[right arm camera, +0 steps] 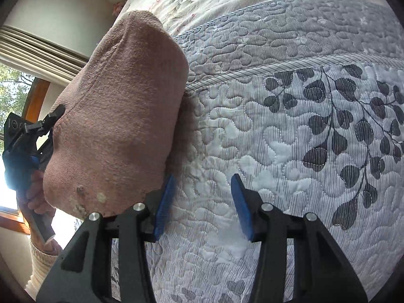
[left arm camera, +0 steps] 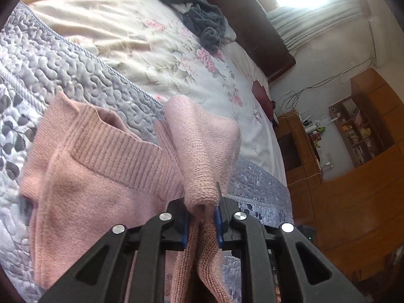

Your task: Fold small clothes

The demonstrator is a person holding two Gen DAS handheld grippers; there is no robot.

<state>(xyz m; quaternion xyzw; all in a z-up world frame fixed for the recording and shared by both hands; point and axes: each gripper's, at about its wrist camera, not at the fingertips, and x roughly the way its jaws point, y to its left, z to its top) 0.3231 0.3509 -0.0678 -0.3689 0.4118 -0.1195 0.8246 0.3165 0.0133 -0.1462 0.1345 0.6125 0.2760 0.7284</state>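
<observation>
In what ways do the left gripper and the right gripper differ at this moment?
The left gripper has its jaws shut on a fold of the pink knit sweater; the right gripper has its jaws wide open, with nothing between them.
The left gripper lifts part of the sweater off the quilt; the right gripper faces bare quilt, with the sweater beside it.
Both have black frames and blue pads.
</observation>
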